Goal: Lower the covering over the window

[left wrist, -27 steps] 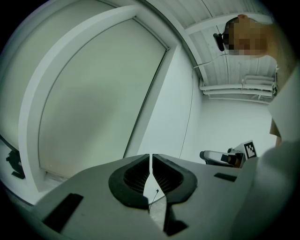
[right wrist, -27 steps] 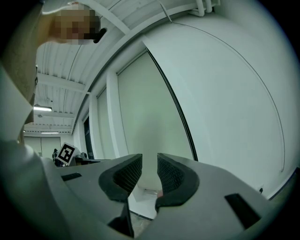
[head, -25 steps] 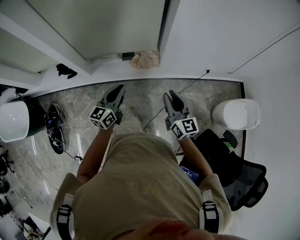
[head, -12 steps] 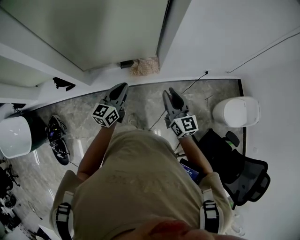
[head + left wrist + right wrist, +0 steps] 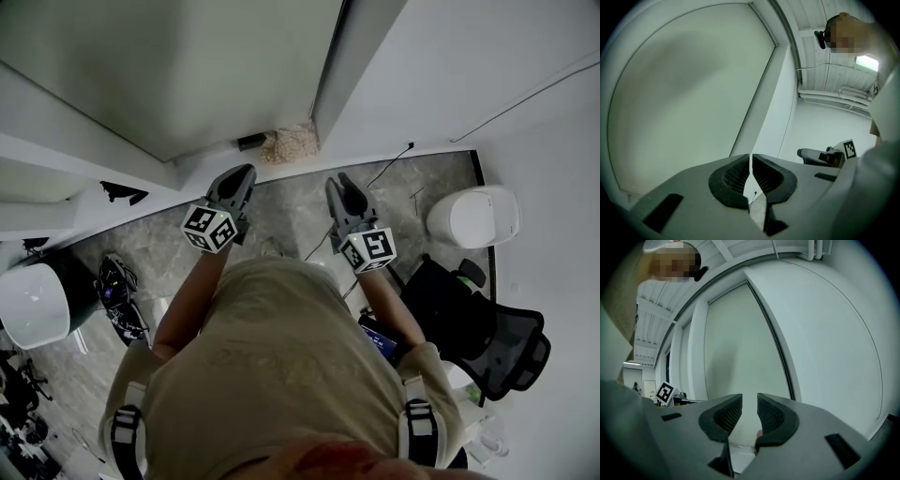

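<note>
Blind (image 5: 187, 66): pale sheet filling window (image 5: 330, 67) ahead, likely light, limp fabric, best taken at bottom hem, no cord visible; left gripper (image 5: 238, 174) all but closed, empty; right gripper (image 5: 339, 187) part open, empty.

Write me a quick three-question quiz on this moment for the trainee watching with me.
1. True or false: the right hand-held gripper has its jaws pressed together.
2. Fill in: the white bin stands on the ___ hand-held gripper's side.
3. The left hand-held gripper has its jaws: A wide apart; B nearly together, nothing between them; C clamped on a cup.
Key: 1 false, they stand apart and empty; 2 right; 3 B.
</note>
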A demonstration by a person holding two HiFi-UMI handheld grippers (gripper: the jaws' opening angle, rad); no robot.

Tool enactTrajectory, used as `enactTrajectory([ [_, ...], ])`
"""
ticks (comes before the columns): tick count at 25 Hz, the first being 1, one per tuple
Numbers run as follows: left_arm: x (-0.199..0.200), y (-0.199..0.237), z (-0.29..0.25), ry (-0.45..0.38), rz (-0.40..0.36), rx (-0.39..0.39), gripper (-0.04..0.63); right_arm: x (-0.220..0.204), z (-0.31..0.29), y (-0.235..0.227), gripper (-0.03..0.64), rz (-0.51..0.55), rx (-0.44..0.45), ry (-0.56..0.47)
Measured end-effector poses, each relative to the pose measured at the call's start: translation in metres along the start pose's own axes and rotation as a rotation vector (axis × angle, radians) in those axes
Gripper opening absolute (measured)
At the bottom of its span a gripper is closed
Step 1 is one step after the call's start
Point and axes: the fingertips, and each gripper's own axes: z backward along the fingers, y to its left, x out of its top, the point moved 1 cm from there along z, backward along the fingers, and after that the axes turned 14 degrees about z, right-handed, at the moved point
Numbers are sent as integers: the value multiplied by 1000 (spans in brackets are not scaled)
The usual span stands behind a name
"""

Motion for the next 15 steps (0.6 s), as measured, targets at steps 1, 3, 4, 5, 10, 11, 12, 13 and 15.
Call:
enactTrajectory([
  [1, 2, 5, -2, 6, -2, -8, 34, -2, -6, 1, 87, -3, -9, -2],
  [3, 5, 13, -5, 21, -12, -24, 34, -6, -17, 4, 87, -6, -23, -4],
  [4, 7, 18, -8, 29, -17, -31, 34, -8, -23, 6, 87, -9, -28, -4],
  [5, 9, 23, -10, 36, -21, -36, 34, -10, -29, 7, 87, -11, -31, -3],
  [10, 18, 41, -20, 49, -11, -34, 34, -15, -48, 8, 87, -15, -27, 16],
  [11, 19, 45, -23, 49, -6, -31, 34, -16, -53, 5, 87, -16, -28, 18],
  [12, 20, 49, -27, 50, -2, -29, 34, -16, -59, 1, 87, -17, -29, 17],
  [13, 20, 52, -32, 53, 1, -26, 34, -16, -64, -3, 87, -18, -28, 14],
  [15, 18, 53, -42, 56, 4, -20, 34, -15, -70, -11, 87, -15, -16, 9],
])
